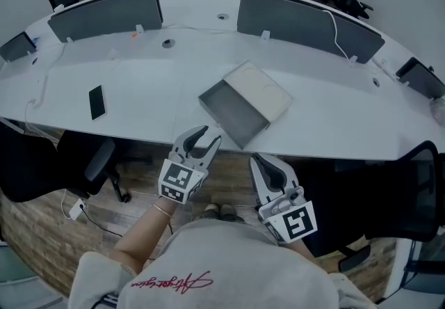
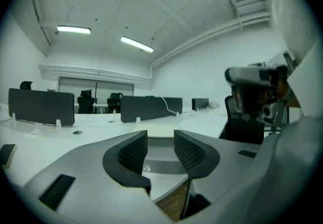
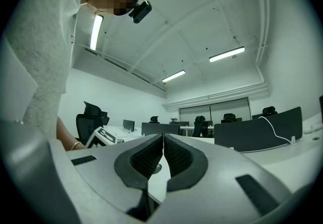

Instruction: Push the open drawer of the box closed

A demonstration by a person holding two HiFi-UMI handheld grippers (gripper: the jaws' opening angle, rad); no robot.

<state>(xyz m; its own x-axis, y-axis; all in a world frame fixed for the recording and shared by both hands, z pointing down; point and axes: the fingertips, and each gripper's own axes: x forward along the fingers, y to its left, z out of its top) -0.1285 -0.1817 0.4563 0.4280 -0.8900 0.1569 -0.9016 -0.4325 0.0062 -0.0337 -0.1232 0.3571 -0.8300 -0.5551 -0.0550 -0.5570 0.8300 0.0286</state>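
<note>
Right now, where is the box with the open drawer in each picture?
Head view: the box sits in the middle, its drawer pulled out.
Left gripper view: low centre, seen between the left gripper's open jaws.
Right gripper view: not in it.
Shared landmark: the dark divider with the white cable.

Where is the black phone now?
In the head view, the black phone lies on the white desk at left, near its front edge, left of the open drawer of the box.
</note>
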